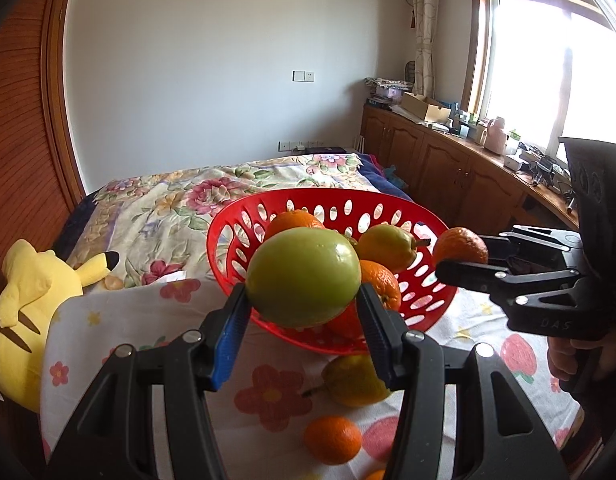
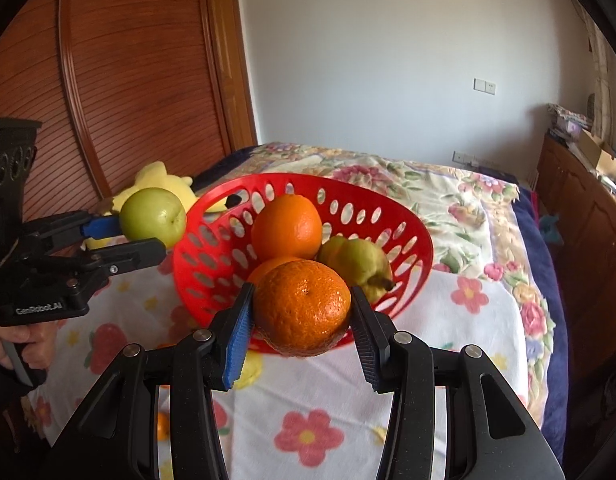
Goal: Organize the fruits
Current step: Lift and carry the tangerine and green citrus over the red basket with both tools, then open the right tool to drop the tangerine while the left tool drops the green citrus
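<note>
Both loads up and near the red basket [image 1: 224,240], w/ 2 fruits in transit.

Left gripper [image 1: 304,316]: part-closed, pads clamped on green apple [image 1: 304,276], held in the air at basket's left rim. Right gripper [image 2: 302,320]: part-closed, pinching mandarin [image 2: 302,306], held just short of basket's near-right rim.

Already in basket: big orange [image 2: 286,228], pear [image 2: 356,260], at least 1 more orange under them. Left on the flowered cloth [image 1: 148,320]: 1 pear [image 1: 356,380], 1 small orange [image 1: 332,440], sliver of another at bottom edge.

How to do the drop well, as judged:
- Carry each fruit past the rim, over a free spot, before letting go; apple toward left side, mandarin toward near gap.
- Lower close onto the pile, then open slowly. Round fruit rolls; pile looks domed, so a high drop likely bounces out.
- Go 1 at a time if possible, to avoid gripper clash over the bowl.
- Keep fingers off the rim: basket looks light, sits on soft bedding, prob tips easily.
- Then back for the loose fruit on cloth.
</note>
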A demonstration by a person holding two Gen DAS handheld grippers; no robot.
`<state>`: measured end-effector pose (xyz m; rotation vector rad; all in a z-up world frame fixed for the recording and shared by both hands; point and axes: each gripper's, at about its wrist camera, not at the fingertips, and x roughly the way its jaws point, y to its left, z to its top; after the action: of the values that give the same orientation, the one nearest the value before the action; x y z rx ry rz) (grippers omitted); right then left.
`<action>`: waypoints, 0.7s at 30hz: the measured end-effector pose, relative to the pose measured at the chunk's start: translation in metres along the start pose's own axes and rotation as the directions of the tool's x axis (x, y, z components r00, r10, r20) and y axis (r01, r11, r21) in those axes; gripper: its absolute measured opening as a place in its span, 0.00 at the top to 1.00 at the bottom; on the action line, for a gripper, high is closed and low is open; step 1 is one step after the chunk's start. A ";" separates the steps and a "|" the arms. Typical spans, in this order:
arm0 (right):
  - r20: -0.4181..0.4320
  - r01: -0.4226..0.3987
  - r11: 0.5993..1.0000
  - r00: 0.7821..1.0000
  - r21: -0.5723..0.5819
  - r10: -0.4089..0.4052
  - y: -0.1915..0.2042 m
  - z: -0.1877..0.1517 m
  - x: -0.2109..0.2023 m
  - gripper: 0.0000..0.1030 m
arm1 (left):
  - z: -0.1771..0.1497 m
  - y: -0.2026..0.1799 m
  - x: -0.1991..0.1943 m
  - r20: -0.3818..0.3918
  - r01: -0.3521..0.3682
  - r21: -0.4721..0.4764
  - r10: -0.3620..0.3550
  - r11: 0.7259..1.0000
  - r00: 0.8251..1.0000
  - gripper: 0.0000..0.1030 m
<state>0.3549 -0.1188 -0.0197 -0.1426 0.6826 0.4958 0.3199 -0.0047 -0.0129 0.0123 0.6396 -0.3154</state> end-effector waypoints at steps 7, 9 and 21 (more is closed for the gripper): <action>-0.029 0.017 1.000 0.999 -0.004 -0.017 -0.004 -0.002 0.015 0.55 | 0.007 0.001 0.013 -0.015 -0.003 0.005 0.004 1.000 1.000 0.49; -0.035 0.020 1.000 0.999 -0.001 -0.020 -0.004 -0.002 0.018 0.55 | 0.007 0.000 0.018 -0.021 -0.005 0.007 0.005 1.000 1.000 0.49; -0.053 0.042 0.999 0.998 -0.021 -0.043 0.001 -0.007 0.025 0.54 | 0.009 -0.001 0.033 -0.055 -0.021 0.006 0.021 1.000 0.998 0.48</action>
<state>0.3669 -0.1100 -0.0407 -0.1892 0.7260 0.4595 0.3500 -0.0165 -0.0246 0.0327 0.6924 -0.2973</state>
